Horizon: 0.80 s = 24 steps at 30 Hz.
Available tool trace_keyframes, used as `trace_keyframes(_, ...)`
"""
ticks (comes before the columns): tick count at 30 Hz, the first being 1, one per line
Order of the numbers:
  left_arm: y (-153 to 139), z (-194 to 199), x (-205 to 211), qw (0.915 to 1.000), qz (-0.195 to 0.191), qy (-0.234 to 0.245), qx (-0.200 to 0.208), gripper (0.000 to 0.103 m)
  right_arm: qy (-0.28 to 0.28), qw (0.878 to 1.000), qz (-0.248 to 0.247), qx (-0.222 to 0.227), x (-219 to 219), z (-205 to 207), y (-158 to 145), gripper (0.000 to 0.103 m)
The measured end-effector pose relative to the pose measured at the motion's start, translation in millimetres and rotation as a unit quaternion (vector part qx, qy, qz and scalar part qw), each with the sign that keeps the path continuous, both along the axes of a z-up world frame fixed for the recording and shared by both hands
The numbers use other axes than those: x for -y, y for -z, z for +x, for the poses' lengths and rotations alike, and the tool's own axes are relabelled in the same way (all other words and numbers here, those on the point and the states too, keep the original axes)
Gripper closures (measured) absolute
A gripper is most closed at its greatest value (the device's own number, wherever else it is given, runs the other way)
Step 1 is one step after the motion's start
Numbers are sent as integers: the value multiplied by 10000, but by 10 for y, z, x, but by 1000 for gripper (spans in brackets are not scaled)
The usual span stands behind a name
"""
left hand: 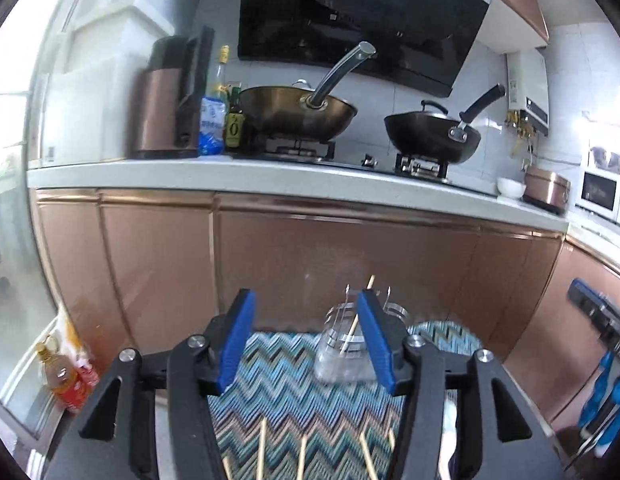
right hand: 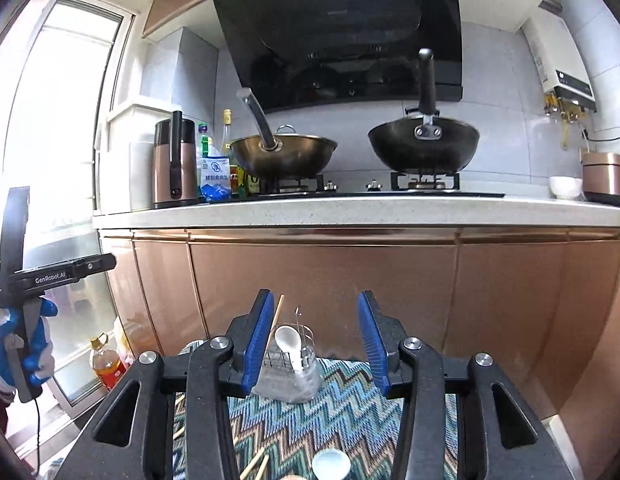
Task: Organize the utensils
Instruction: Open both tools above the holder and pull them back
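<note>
A clear utensil holder with a wire rack [left hand: 341, 344] [right hand: 290, 364] stands at the far edge of a zigzag cloth [left hand: 302, 400] [right hand: 341, 412]. It holds one wooden chopstick [left hand: 355, 324] [right hand: 274, 322] and a white ceramic spoon [right hand: 290, 346]. Several loose chopsticks [left hand: 300, 456] [right hand: 256, 466] lie on the near cloth. A second white spoon [right hand: 330, 465] lies at the bottom edge of the right wrist view. My left gripper [left hand: 306, 300] is open and empty above the cloth. My right gripper [right hand: 313, 304] is open and empty, with the holder between its fingers' lines.
Copper cabinets [right hand: 321, 276] and a white counter [right hand: 349, 208] stand behind the cloth. Two woks [right hand: 284, 156] [right hand: 423, 144] sit on the stove. Oil bottles [left hand: 64, 380] stand on the floor at left. A rice cooker [right hand: 605, 176] and bowl [right hand: 565, 187] sit at right.
</note>
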<state>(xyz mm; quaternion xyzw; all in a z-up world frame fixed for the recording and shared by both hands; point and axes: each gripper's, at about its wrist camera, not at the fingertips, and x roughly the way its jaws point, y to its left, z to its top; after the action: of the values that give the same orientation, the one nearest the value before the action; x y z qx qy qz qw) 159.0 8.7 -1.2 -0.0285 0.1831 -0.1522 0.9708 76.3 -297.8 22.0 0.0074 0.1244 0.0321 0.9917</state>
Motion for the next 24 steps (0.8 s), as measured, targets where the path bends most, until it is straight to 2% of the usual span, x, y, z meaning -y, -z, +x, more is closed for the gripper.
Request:
trace_keyframes(2,32,-109,-79,9999,75,22,-146,51,-10,10000,-46,-58,23,-148,-40,60)
trace_keyframes(5,129,-248,-148,9983,401,6,-415,51,-17,9998,-66,-182,80,-303,-35,60)
trace_keyframes(10,420,-337,-198,9934,707,37,-907,51,55,9982,-104,-594,217,-428,118,60)
trace_keyframes(14,745,-271,-236,9863,726,71,-1482,51,57,9942,38,-1071,384,-406,349,60)
trace_keyframes(20,1138,-148,-169,9762,790,168,-2014,51,-32,9845,45,-1754,497,-272,752,61)
trace_keyframes(24,1388,31,-98,9659,881,209,-2424,51,-125,9762,87,-2165,507,-104,1028,65)
